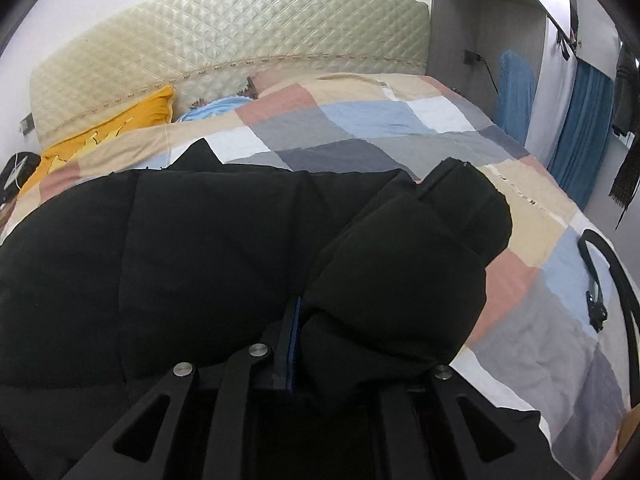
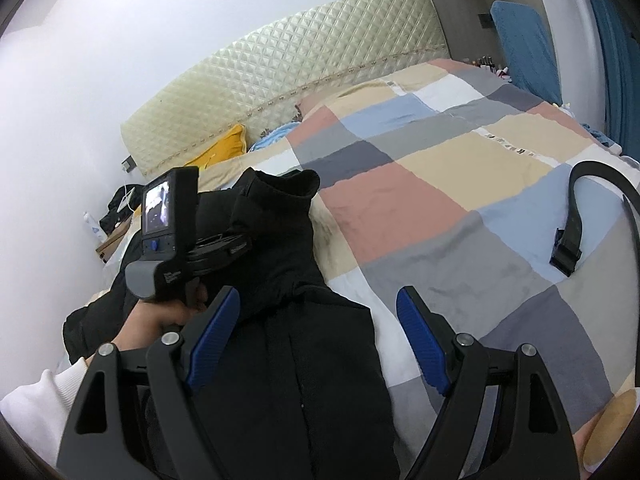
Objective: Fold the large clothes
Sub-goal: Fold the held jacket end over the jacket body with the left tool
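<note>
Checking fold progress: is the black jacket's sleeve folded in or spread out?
Folded in: the sleeve lies doubled over the black jacket body, cuff pointing toward the headboard.

Items showing, w/ qty:
- Black padded coat (image 1: 200, 248): 1, lying on bed.
- Checked quilt (image 2: 420, 184): 1, covering bed.
- Quilted headboard (image 1: 224, 44): 1.
- Yellow pillow (image 1: 120, 124): 1.
- Black strap w/ buckle (image 2: 568, 240): 1, lying on quilt.
- Grippers: 2, i.e. left gripper (image 1: 294, 344) and right gripper (image 2: 318, 304).
- Hand (image 2: 156, 316): 1 showing, w/ white sleeve (image 2: 36, 408).
</note>
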`<action>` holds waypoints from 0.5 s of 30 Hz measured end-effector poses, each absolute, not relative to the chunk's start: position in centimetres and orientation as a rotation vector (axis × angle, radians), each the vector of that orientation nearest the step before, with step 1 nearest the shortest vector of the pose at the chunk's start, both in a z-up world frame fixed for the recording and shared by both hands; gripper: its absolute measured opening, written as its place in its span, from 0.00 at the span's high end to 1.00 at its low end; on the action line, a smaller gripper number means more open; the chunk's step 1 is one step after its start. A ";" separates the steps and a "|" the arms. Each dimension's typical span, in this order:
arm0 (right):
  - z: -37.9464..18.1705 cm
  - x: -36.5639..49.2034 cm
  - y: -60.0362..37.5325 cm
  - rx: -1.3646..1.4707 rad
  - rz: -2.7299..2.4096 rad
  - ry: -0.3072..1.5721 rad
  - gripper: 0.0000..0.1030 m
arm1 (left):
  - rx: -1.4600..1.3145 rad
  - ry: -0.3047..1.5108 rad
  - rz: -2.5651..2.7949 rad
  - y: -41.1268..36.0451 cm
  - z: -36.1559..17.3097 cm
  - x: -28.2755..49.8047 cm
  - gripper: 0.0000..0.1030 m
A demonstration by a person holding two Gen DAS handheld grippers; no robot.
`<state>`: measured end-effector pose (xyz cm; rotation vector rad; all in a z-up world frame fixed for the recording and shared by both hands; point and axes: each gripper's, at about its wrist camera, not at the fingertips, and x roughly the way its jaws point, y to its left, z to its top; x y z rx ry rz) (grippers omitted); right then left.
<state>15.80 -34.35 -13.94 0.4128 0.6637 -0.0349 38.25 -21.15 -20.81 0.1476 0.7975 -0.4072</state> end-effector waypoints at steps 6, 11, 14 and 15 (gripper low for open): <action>-14.3 16.1 -34.2 0.412 -0.056 0.672 0.21 | 0.230 0.687 -0.319 -21.8 -18.7 36.3 0.87; -14.2 15.9 -34.6 0.407 -0.087 0.665 0.21 | 0.241 0.661 -0.297 -21.7 -16.6 34.6 0.52; -14.0 15.6 -34.7 0.417 -0.081 0.654 0.21 | 0.249 0.651 -0.306 -21.0 -15.8 33.0 0.42; -13.8 15.5 -34.5 0.412 -0.074 0.644 0.21 | 0.241 0.653 -0.309 -20.5 -15.5 32.6 0.42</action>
